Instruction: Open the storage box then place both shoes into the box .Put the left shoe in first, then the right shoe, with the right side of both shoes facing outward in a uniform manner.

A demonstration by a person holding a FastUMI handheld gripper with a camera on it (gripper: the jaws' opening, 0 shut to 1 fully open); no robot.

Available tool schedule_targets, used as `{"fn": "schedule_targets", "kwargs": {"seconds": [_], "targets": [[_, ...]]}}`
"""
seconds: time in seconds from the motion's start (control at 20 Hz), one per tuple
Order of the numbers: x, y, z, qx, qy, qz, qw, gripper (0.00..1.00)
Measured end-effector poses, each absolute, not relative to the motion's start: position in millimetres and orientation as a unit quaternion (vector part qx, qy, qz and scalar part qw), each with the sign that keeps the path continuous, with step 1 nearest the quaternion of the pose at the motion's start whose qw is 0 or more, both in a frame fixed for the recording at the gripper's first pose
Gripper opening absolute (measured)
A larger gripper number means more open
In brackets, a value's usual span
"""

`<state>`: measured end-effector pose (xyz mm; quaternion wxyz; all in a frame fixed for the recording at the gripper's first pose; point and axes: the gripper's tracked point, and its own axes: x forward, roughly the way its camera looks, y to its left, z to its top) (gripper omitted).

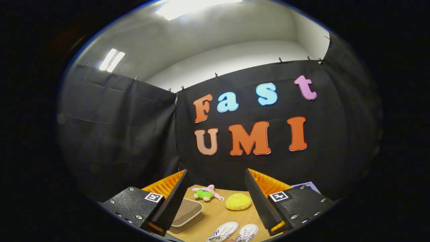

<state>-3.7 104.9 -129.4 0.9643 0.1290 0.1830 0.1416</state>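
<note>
Storage box [185, 212]: lid on, near left on table [218, 215], just by left finger.
Shoes [233, 232]: pair side by side, near, between fingers, outside box.
Gripper [215, 201]: spread wide, holding nothing, raised above table.
Progress: nothing done; opening, then both placements left.
Beyond: plush toy [205, 193], yellow sponge [238, 202].

Black cloth [127, 134] clipped along its top edge walls the booth around a wooden table [218, 215], under a white ceiling with bright light panels [112, 59].
</note>
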Motion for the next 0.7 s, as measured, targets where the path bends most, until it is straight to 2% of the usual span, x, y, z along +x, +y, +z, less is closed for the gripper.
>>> {"fn": "schedule_targets", "kwargs": {"seconds": [0.3, 0.7], "targets": [[-19.7, 167.8, -200.9, 0.175, 0.283, 0.210, 0.919, 0.99], [-52.4, 254.6, -311.3, 0.262, 0.448, 0.264, 0.813, 0.96]]}}
